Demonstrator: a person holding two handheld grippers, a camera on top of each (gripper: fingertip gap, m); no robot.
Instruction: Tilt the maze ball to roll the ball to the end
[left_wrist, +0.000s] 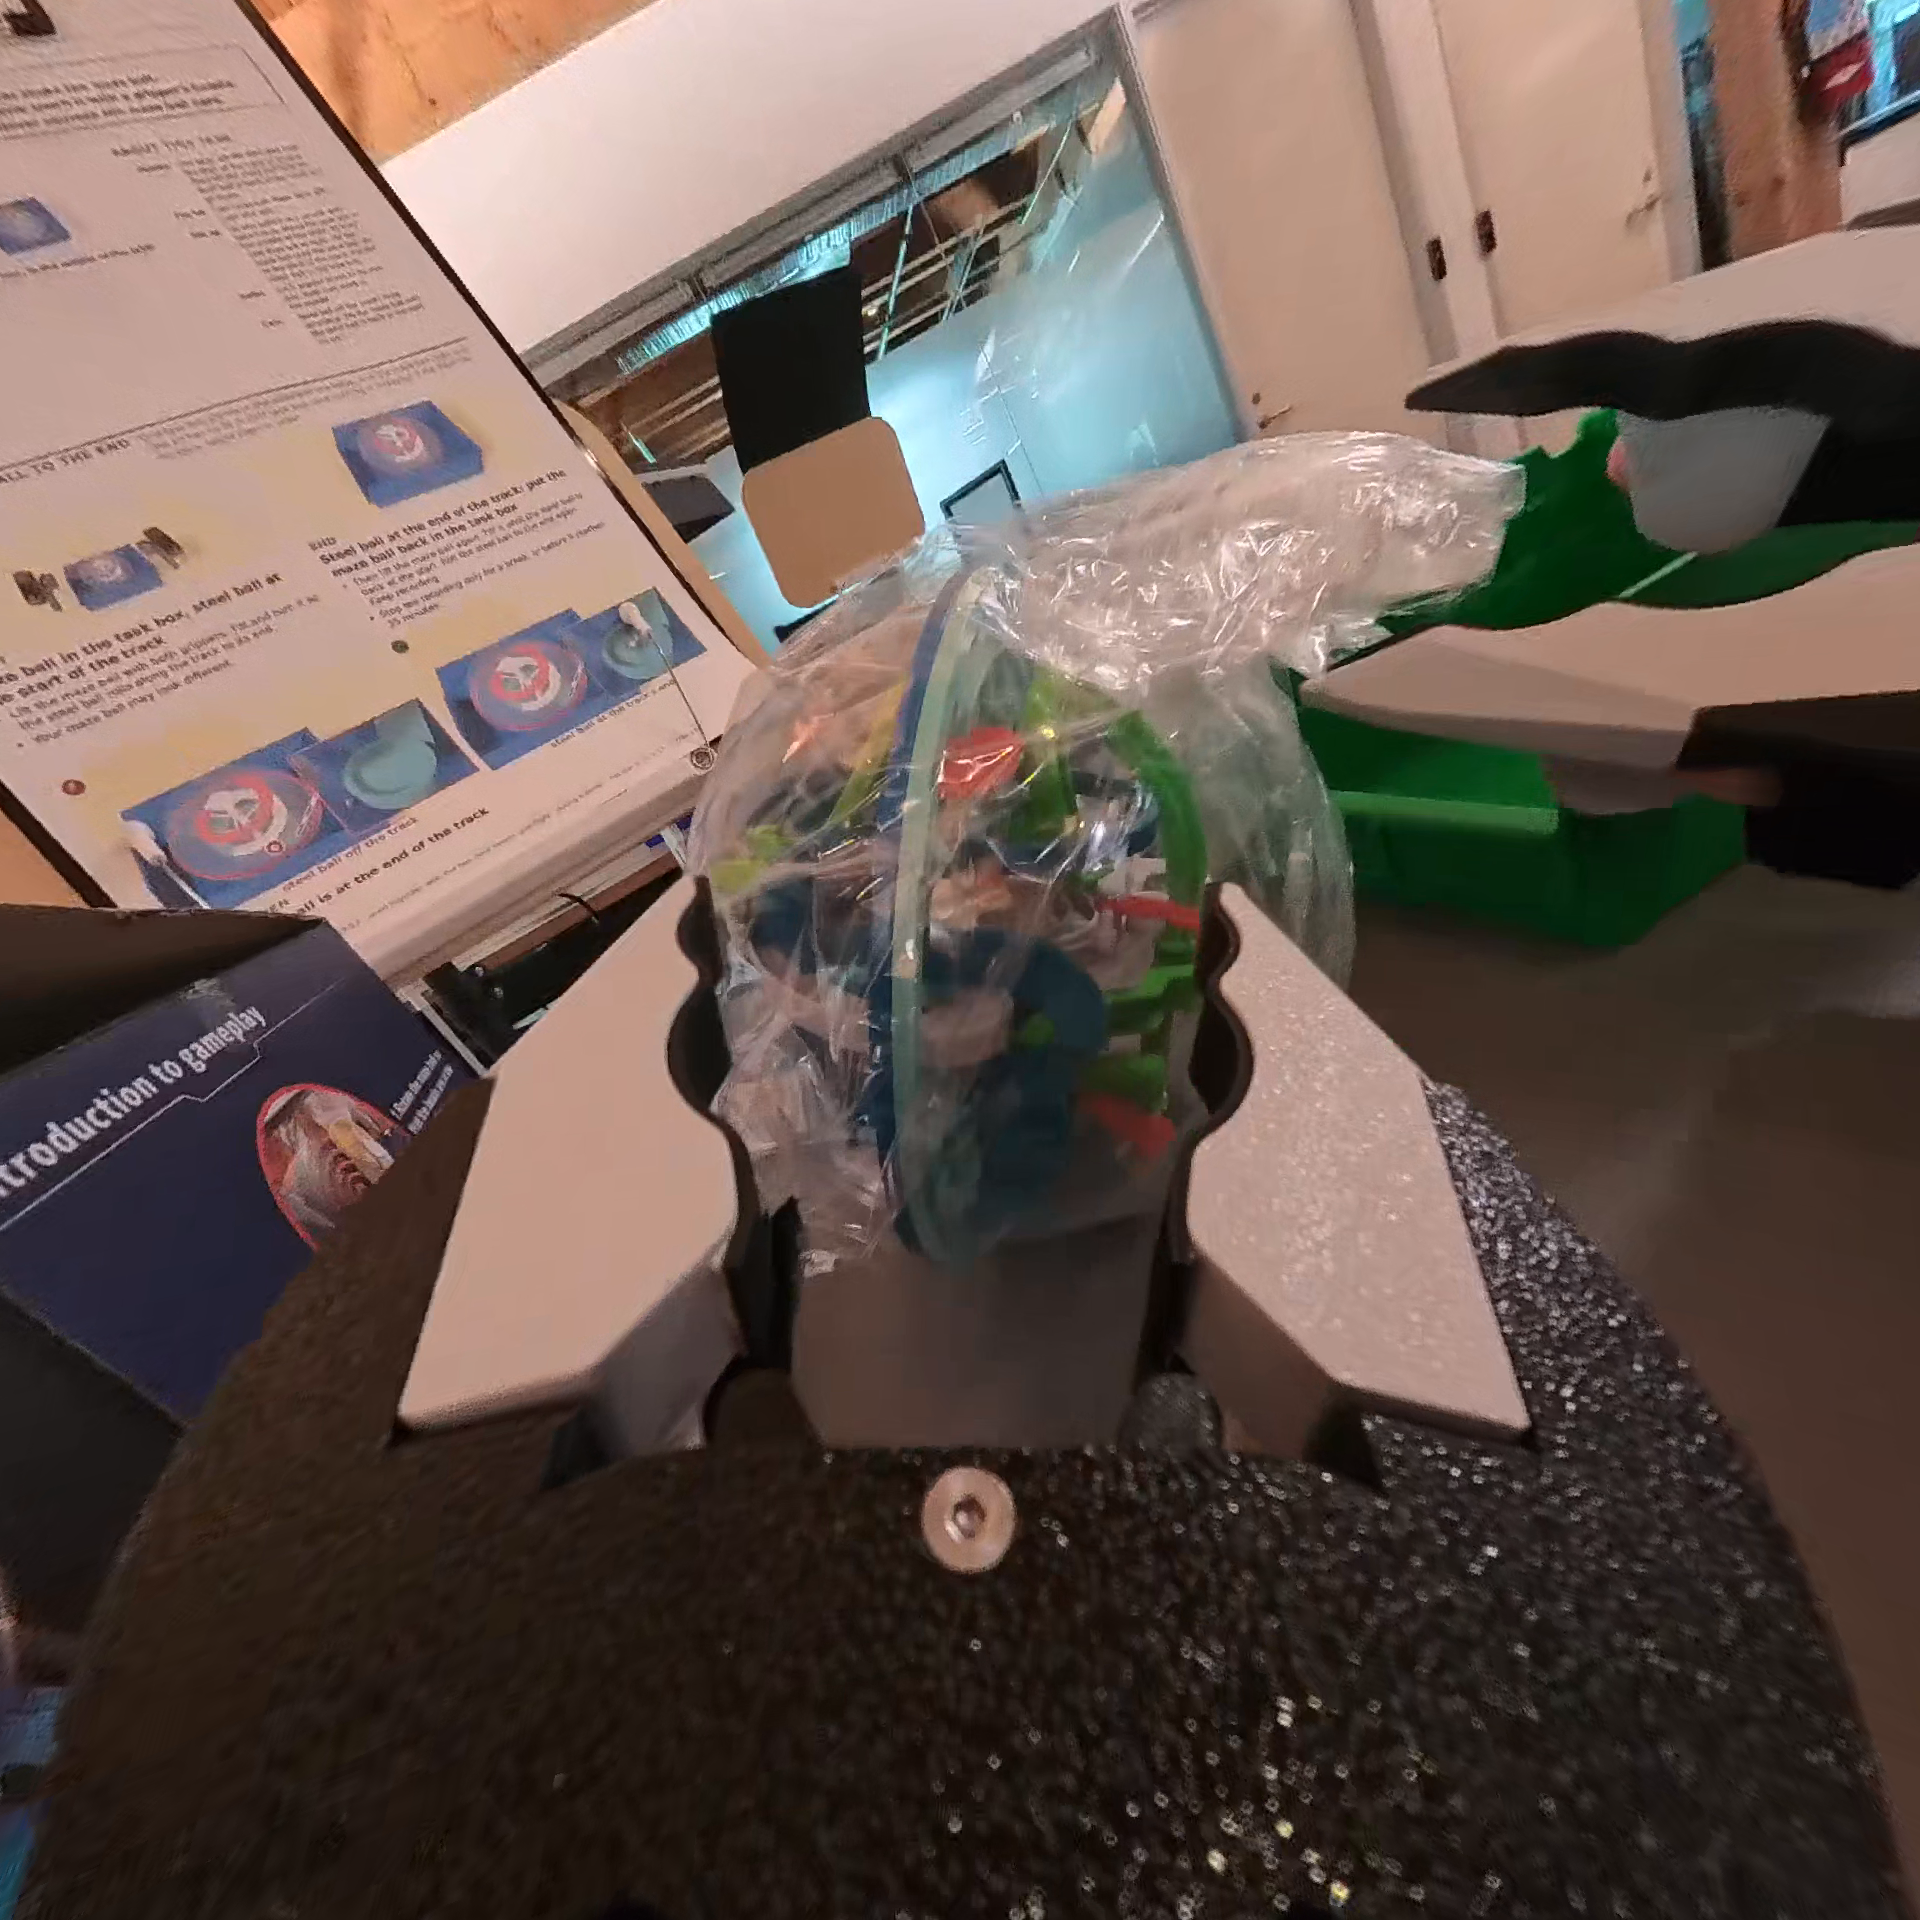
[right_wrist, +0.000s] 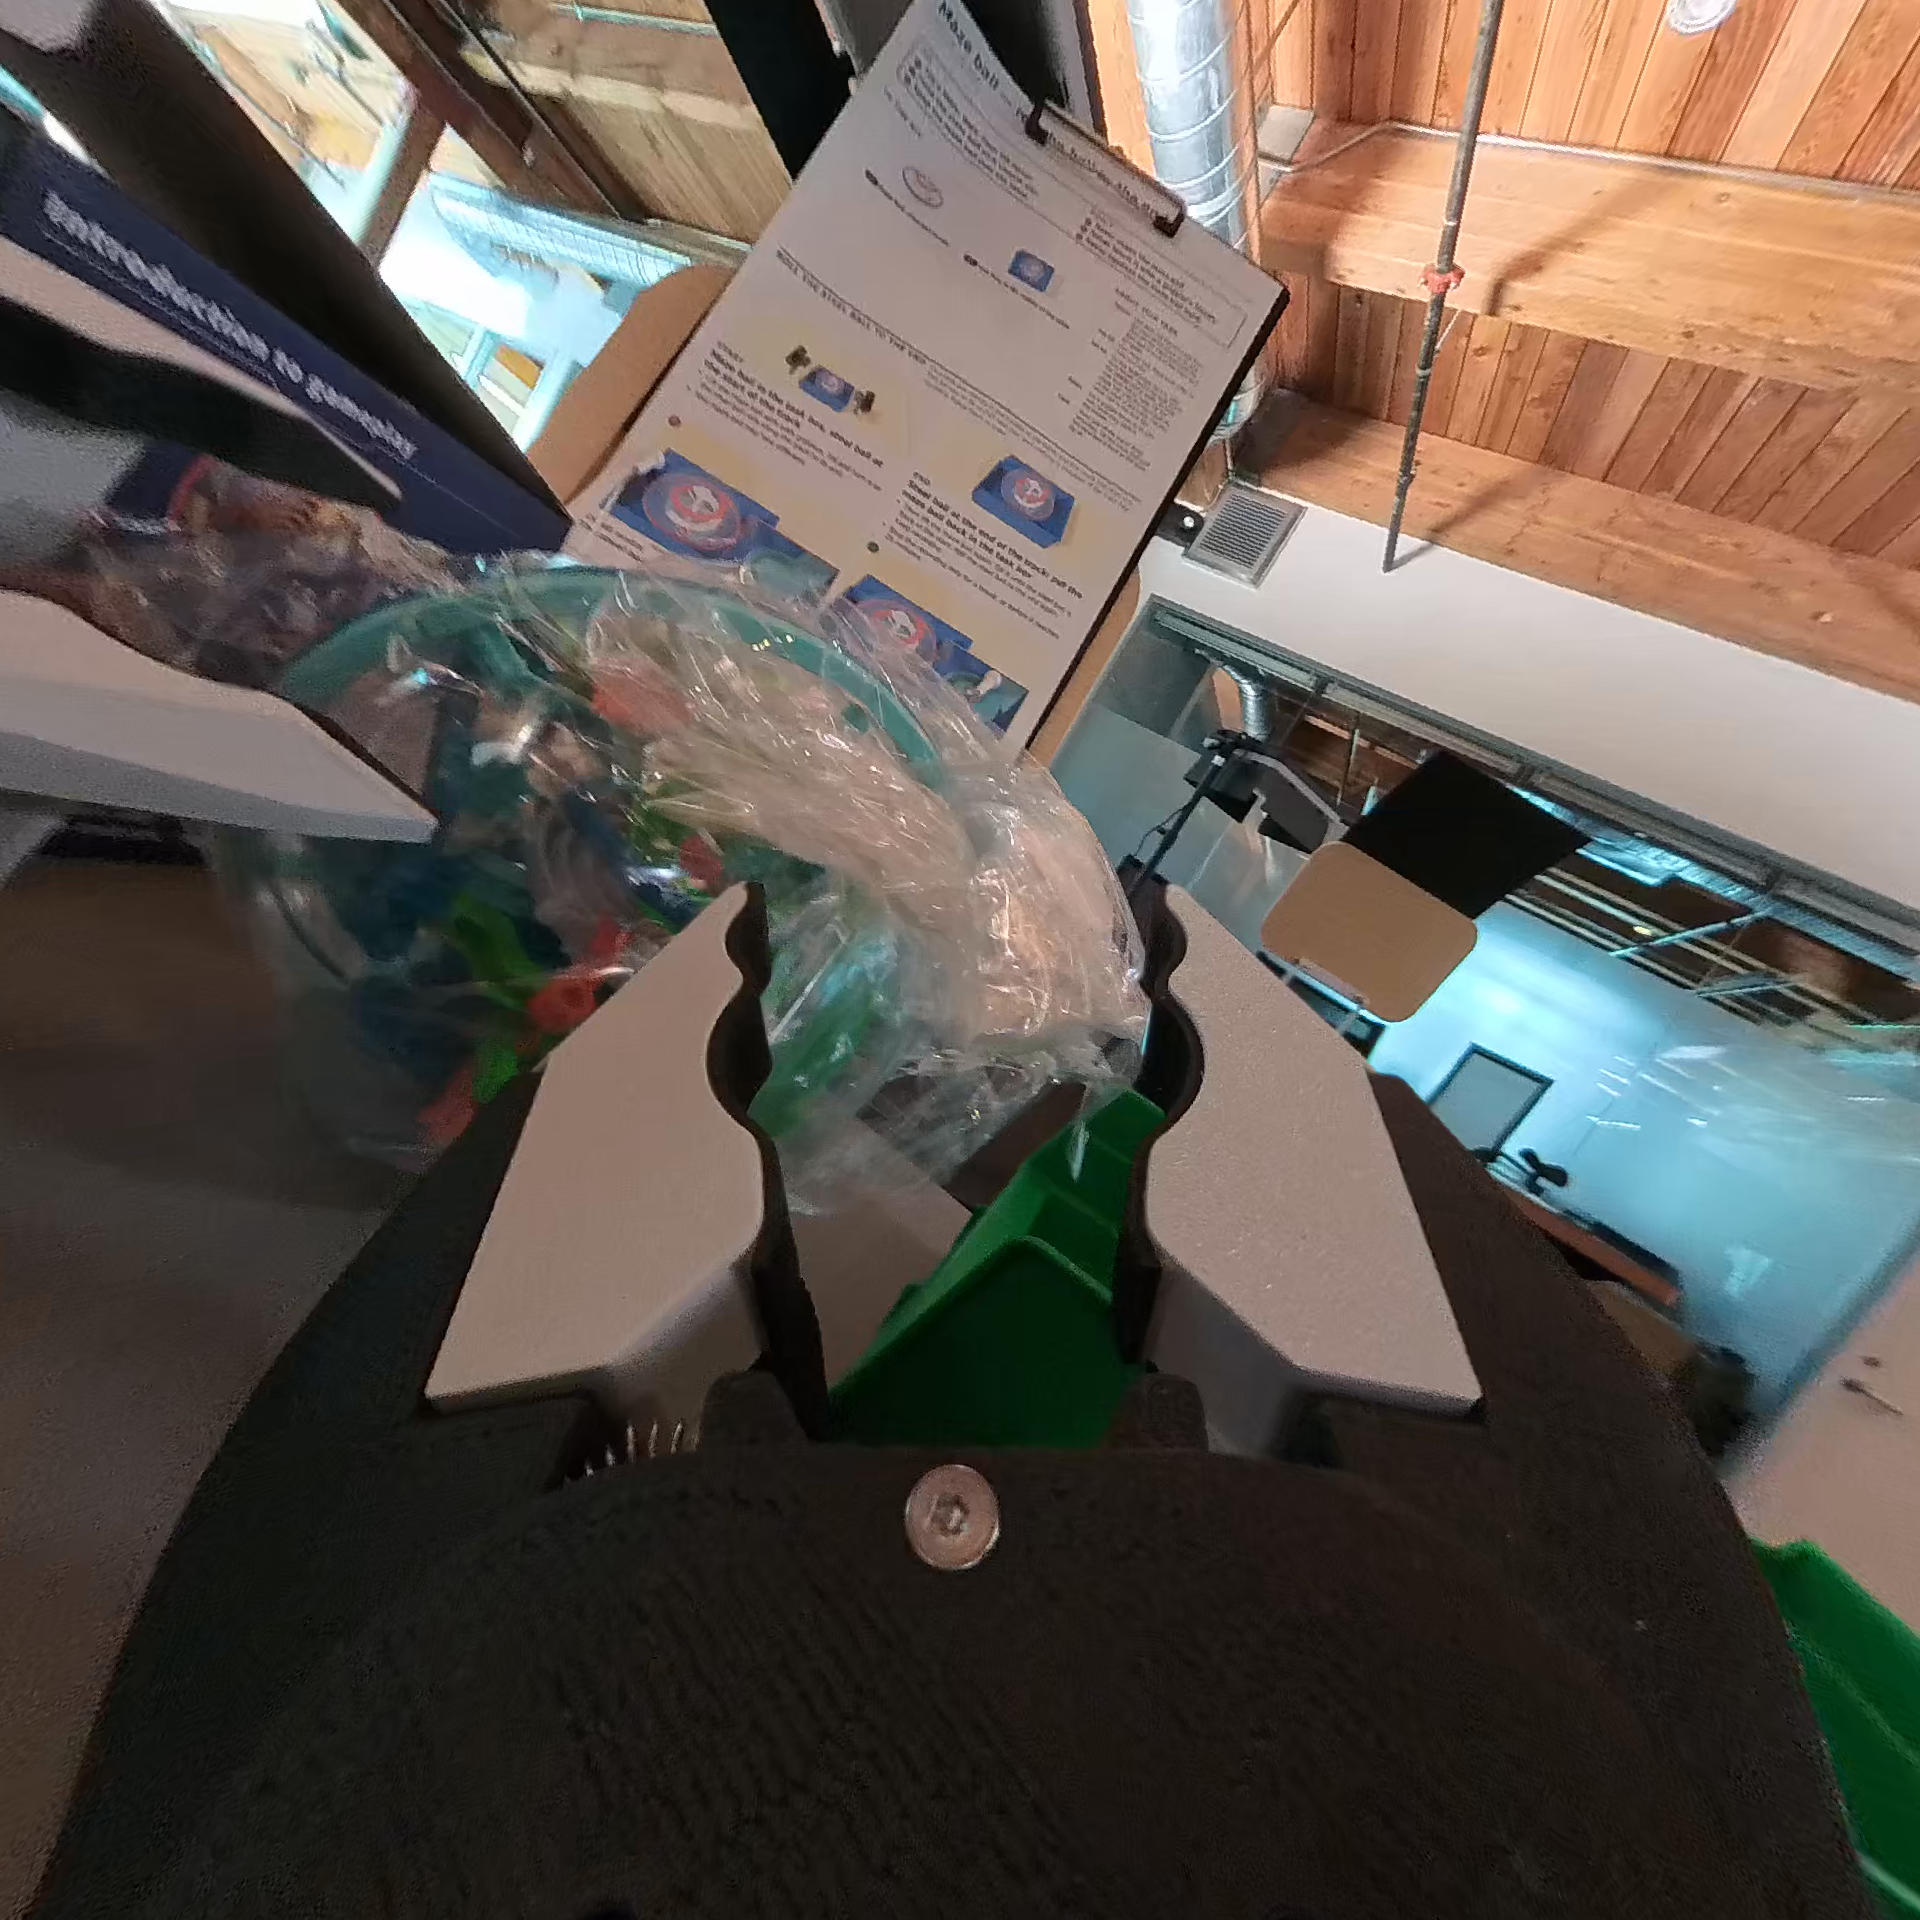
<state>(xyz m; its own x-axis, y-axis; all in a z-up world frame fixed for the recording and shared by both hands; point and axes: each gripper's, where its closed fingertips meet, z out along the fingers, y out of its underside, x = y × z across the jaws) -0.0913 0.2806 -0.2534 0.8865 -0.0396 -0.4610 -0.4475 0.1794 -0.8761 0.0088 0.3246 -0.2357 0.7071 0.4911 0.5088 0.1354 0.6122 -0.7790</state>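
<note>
Maze ball (left_wrist: 997, 914) is up in the air, rigid clear sphere in crinkly plastic wrap (slippery, probably light). Left gripper (left_wrist: 961, 987) clamps both sides; right gripper (right_wrist: 951, 997) jaws pinch its far side. Grip near the rim ring.

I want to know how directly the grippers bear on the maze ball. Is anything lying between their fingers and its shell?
Yes. Crinkled clear plastic wrap covers the maze ball, so it lies between the shell and both the left gripper and the right gripper. Nothing else intervenes.
</note>
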